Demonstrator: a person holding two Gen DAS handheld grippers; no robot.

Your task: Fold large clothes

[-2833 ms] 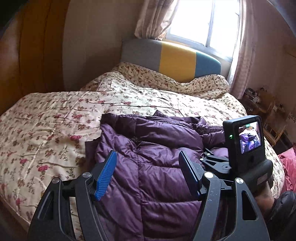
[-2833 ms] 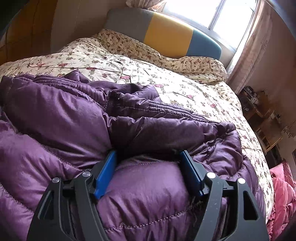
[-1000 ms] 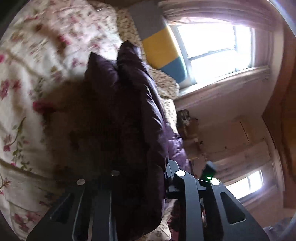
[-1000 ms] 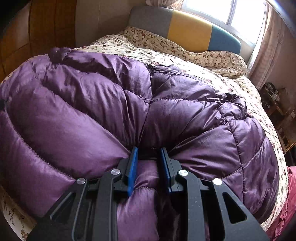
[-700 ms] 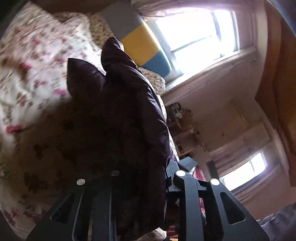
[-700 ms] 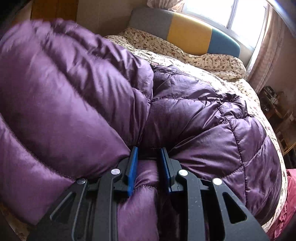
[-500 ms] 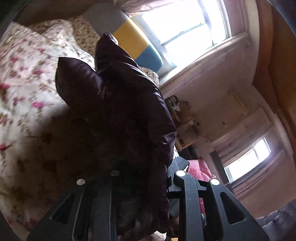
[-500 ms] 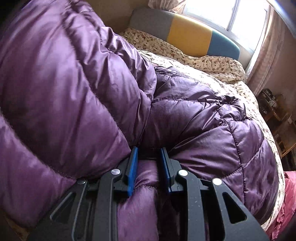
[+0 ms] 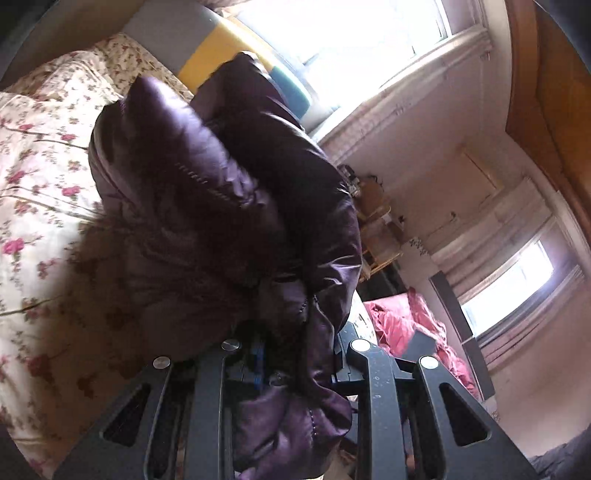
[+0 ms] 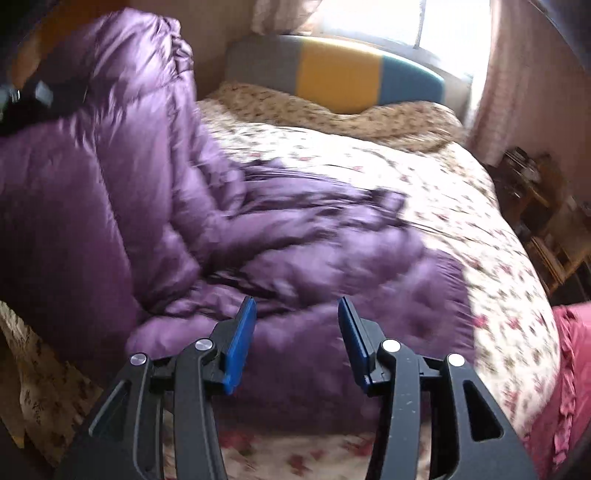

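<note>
Now my left hand-held gripper [image 9: 295, 365] clamps the purple jacket [image 10: 155, 206], raised at left above the bed [image 10: 424, 192]; my right hand-held gripper [image 10: 297, 339], opening and empty, hovers nearer the low half.

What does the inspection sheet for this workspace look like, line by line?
Surface: bed with floral cover.
Job's things: purple jacket, one part lifted, the rest on the bed.
Clutter: pink cloth beside the bed.
Grippers: left gripper shut on the jacket; right gripper opening, nothing between its pads.
Cables: nothing seen.
Surroundings: headboard, window, shelf.
</note>
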